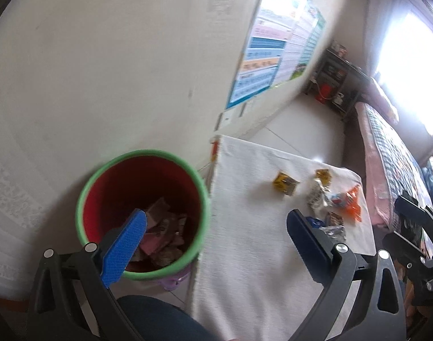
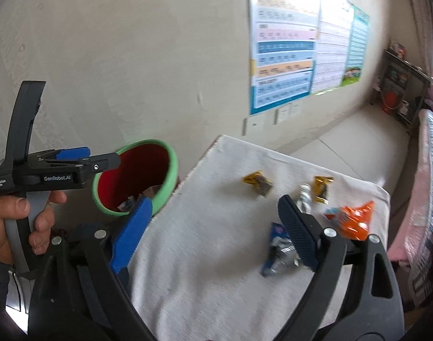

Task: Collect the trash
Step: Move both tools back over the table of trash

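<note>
1. Left claw [image 1: 216, 221]: open wide, nothing between the pads, poised partly over the bin [image 1: 142, 213]; likely emptied, so free for another pick.
2. Right claw [image 2: 213, 227]: also open and empty, pointed down at the tabletop [image 2: 205, 241], lined up near the blue wrapper [image 2: 276, 251].
3. Bin: red inside, green rim, standing on the floor just beside the tabletop edge; wrappers already inside. Placement close to the edge keeps the carry short.
4. Remaining trash on the cloth: two yellow wrappers [image 2: 257, 183], a silver one [image 2: 304, 196], an orange packet [image 2: 353, 220]. Task judged partly done.
</note>
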A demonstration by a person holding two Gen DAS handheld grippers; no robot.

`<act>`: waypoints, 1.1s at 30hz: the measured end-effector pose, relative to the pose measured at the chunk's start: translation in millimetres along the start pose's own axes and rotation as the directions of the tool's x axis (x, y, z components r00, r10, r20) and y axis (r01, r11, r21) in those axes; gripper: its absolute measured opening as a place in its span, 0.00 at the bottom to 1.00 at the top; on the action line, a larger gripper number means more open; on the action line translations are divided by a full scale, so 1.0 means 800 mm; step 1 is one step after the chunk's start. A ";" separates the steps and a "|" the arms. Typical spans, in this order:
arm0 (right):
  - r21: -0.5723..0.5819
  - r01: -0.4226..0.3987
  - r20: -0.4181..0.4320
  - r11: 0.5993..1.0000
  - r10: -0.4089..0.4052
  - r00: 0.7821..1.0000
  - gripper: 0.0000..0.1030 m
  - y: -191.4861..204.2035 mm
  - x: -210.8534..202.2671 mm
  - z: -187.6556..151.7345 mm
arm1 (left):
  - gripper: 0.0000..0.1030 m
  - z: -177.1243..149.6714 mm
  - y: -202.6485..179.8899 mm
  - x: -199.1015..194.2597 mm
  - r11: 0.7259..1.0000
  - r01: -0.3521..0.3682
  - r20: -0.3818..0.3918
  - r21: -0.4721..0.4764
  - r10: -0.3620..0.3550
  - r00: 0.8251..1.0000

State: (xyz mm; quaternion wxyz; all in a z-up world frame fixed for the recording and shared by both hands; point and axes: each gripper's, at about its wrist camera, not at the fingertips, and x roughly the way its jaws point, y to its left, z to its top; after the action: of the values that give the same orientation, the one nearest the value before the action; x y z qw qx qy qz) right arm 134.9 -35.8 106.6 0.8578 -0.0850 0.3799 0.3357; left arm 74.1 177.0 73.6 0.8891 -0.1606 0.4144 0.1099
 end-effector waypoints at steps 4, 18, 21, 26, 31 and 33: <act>0.038 0.034 0.006 0.999 -0.034 0.999 0.87 -0.026 -0.016 -0.015 | 0.92 -0.009 -0.033 0.001 0.999 0.018 -0.007 0.043 -0.018 1.000; 0.181 0.197 -0.036 0.964 -0.193 0.980 0.90 -0.143 -0.063 -0.083 | 0.92 -0.037 -0.115 0.036 0.988 0.034 -0.061 0.148 -0.025 0.998; 0.202 0.210 -0.052 0.957 -0.204 0.978 0.90 -0.160 -0.064 -0.093 | 0.92 -0.036 -0.123 0.042 0.989 0.053 -0.080 0.135 -0.042 0.996; 0.225 0.201 -0.072 0.953 -0.190 0.979 0.90 -0.173 -0.051 -0.104 | 0.92 -0.032 -0.134 0.053 0.987 0.048 -0.088 0.155 -0.035 0.996; 0.231 0.189 -0.103 0.954 -0.169 0.980 0.90 -0.176 -0.029 -0.109 | 0.92 -0.020 -0.142 0.062 0.982 0.067 -0.090 0.177 -0.052 0.995; 0.239 0.190 -0.122 0.952 -0.165 0.979 0.90 -0.179 -0.017 -0.112 | 0.92 -0.014 -0.147 0.068 0.980 0.079 -0.097 0.184 -0.061 0.993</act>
State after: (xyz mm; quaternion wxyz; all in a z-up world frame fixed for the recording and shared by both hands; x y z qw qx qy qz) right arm 166.9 -187.6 37.8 0.8682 -0.0273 0.4526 0.2019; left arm 139.3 67.8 47.5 0.8838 -0.0953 0.4571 0.0315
